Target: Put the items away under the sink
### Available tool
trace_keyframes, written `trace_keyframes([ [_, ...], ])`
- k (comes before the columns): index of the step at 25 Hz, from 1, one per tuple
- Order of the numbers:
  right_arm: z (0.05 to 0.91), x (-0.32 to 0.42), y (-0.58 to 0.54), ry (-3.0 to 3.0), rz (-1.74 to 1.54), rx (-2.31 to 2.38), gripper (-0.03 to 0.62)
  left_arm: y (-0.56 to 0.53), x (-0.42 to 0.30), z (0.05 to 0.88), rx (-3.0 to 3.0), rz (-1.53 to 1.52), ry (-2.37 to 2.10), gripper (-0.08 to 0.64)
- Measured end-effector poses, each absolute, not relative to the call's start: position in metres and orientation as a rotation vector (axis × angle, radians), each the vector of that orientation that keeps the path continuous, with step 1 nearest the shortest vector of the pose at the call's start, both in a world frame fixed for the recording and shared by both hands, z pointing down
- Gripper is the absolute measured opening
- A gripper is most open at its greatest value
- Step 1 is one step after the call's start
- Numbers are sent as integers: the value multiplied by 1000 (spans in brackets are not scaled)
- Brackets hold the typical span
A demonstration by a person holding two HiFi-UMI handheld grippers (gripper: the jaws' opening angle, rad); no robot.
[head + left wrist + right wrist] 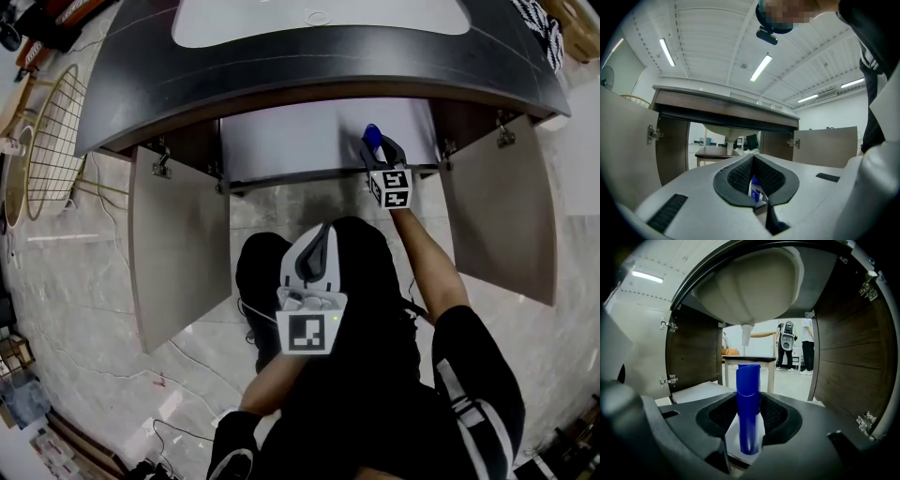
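Note:
The sink cabinet [281, 70] stands with both doors open. My right gripper [377, 150] reaches into the right side of the opening, shut on a white tube with a blue cap [371, 137]. In the right gripper view that tube [748, 380] stands upright between the jaws of this gripper [749, 404], under the pale sink basin [750, 287]. My left gripper [317, 236] hangs back over the person's lap, well short of the cabinet. Its jaws [753, 158] are shut on a small blue-and-white packet [756, 192], mostly hidden by the pads.
The left door [178, 244] and right door [497, 206] swing out toward me. The cabinet's pale floor [300, 141] shows bare to the left of the tube. A gold wire basket [52, 141] stands at far left. Through the open back, a table [745, 359] and people [806, 352] show.

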State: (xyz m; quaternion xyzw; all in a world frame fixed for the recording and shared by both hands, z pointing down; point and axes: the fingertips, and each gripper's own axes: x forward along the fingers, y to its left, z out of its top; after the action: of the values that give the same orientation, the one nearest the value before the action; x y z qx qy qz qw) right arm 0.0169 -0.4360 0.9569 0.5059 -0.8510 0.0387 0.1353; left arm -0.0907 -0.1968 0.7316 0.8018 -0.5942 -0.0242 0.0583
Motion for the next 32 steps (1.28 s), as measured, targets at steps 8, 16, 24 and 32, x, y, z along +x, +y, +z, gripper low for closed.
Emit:
trace_keyframes([
  [8,980,15,-445,-2436,115,1470,147,-199,-94,737,2399,-82,-1790,15],
  [16,982,17,-437,-2434,92,1464,149,-205,-93,740,2410,-71,-1771,15],
  [24,984,20,-436,-2399,110,1453,149,-207,-93,743,2419,-56,-1761,15],
  [32,983,20,-433,-2403,169,1428,184,-209,-99,741,2404,-93,-1771,15],
])
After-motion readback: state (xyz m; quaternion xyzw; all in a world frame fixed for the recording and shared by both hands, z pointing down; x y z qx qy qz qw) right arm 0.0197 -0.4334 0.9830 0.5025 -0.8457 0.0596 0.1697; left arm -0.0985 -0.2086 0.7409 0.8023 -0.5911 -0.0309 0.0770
